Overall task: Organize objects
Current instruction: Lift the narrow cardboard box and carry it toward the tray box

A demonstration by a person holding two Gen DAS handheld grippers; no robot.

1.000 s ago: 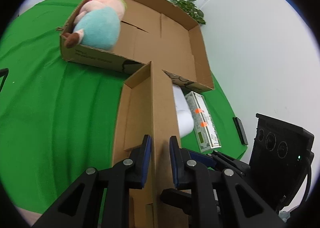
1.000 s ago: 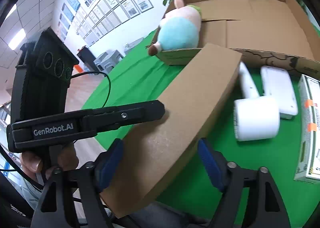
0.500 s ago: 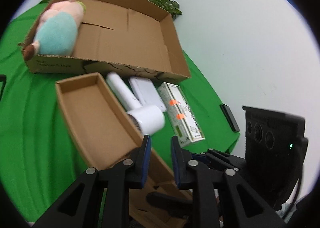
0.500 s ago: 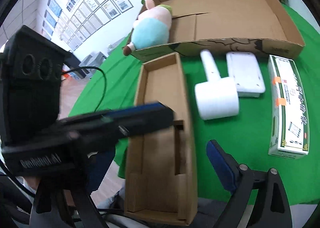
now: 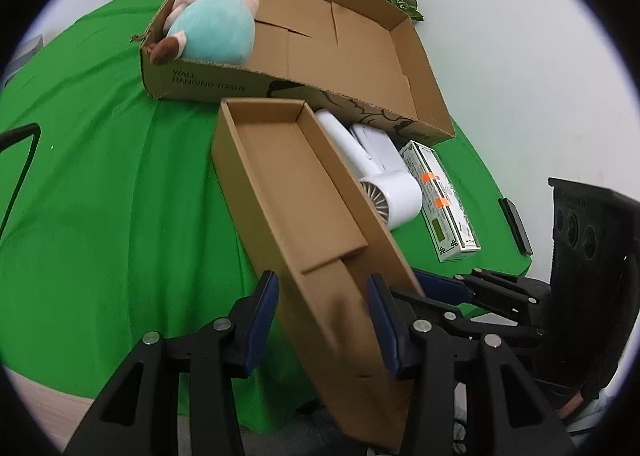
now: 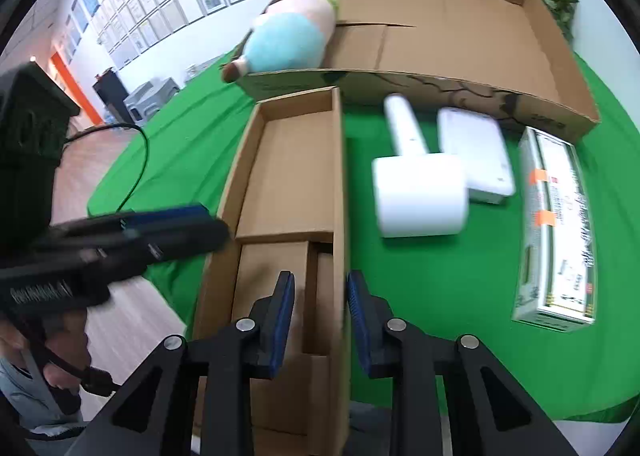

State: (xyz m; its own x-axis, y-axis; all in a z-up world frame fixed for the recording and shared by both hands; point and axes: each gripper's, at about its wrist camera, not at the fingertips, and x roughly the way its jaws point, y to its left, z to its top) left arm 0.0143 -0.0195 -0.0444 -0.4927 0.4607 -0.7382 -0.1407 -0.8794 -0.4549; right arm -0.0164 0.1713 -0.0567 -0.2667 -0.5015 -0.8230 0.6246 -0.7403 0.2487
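Brown narrow box (image 6: 296, 176); green cloth (image 6: 440, 296); white hair dryer (image 6: 420, 196); pink-and-teal plush (image 6: 288, 40)

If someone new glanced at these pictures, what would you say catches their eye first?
Probably the long narrow cardboard box, lying open and empty on the green cloth and reaching out past its near edge. Next, the blue and pink plush toy lies at the left end of the large shallow carton behind. To the narrow box's right lie a white hair dryer, a flat white case and a printed carton.

narrow box (image 5: 288, 192): just in front of the big carton (image 5: 360, 52)
left gripper (image 5: 324, 320): jaws just opening, straddling narrow box's near end
plush pig (image 5: 216, 24): inside carton's left end
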